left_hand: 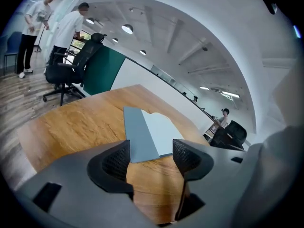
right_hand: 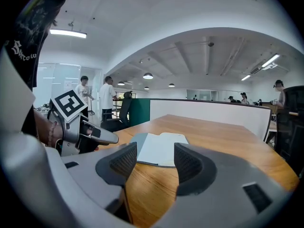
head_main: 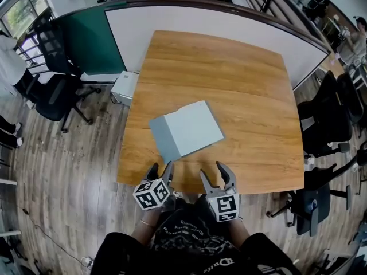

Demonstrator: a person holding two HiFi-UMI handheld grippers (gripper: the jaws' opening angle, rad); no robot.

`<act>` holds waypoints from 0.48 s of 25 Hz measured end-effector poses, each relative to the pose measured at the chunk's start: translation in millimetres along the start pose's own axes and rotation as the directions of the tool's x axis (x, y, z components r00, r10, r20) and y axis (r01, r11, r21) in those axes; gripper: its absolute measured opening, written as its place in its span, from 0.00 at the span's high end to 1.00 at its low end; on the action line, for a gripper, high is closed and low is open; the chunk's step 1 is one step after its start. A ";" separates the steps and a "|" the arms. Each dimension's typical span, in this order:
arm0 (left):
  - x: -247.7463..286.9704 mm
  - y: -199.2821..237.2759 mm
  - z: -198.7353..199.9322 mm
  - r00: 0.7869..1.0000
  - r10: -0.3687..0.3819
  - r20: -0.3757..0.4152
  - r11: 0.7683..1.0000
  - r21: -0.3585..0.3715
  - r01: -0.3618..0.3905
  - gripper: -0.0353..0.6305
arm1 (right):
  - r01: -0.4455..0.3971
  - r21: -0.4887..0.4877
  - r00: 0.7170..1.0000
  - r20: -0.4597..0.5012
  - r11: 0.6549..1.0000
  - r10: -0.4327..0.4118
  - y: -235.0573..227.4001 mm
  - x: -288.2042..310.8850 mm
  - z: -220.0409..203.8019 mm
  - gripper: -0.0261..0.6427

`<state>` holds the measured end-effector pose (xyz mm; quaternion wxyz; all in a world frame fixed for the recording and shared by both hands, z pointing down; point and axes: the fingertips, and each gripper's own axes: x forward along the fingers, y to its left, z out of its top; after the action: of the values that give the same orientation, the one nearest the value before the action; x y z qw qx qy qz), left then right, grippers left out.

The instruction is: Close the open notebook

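1. As I look down through the head view, a square tabletop of light, grained wood (head_main: 229, 67) fills the middle, bare apart from one thing.
2. An open notebook with a grey cover and white pages (head_main: 186, 129) lies flat on the table's near half, turned askew to the table's edges, its grey flap towards the table's left side.
3. My left gripper (head_main: 161, 169) hangs at the table's near edge, its black jaws spread with only bare wood between them.
4. My right gripper (head_main: 211, 172) sits just beside it at the same edge, jaws equally wide and holding nothing. The notebook is farther in on the table than both.
5. Beyond the table's far edge stands a curved partition, dark green (head_main: 92, 39) on the left and white (head_main: 229, 22) across the rest.
6. A small white box (head_main: 124, 86) rests on the grey wood-plank floor (head_main: 63, 171) by the table's left side.
7. Black office chairs (head_main: 54, 79) flank the table on both sides.
8. Two people in white tops (left_hand: 71, 27) stand well off past the table's left, under round ceiling lights (left_hand: 127, 29).
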<state>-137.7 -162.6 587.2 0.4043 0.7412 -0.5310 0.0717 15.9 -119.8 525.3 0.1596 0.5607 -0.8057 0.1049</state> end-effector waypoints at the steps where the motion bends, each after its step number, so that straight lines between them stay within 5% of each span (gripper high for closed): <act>1: 5.8 2.4 -2.5 1.000 0.011 -0.017 1.000 -0.017 -0.011 0.51 | -0.007 -0.001 1.000 -0.004 1.000 0.007 -3.9 3.8 0.1 0.61; 7: 41.0 14.6 -4.7 0.993 0.095 -0.071 0.983 -0.148 -0.105 0.48 | -0.073 -0.050 0.997 -0.024 0.996 0.072 -33.4 27.8 8.6 0.61; 12: 56.3 22.2 -16.9 0.979 0.164 -0.117 0.965 -0.189 -0.184 0.46 | -0.116 -0.076 0.993 -0.031 0.990 0.114 -59.9 47.8 21.6 0.61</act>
<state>-127.0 -194.6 640.3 0.4947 0.6429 -0.5777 0.0908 53.7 -189.9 522.6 0.1857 0.5052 -0.8380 0.0899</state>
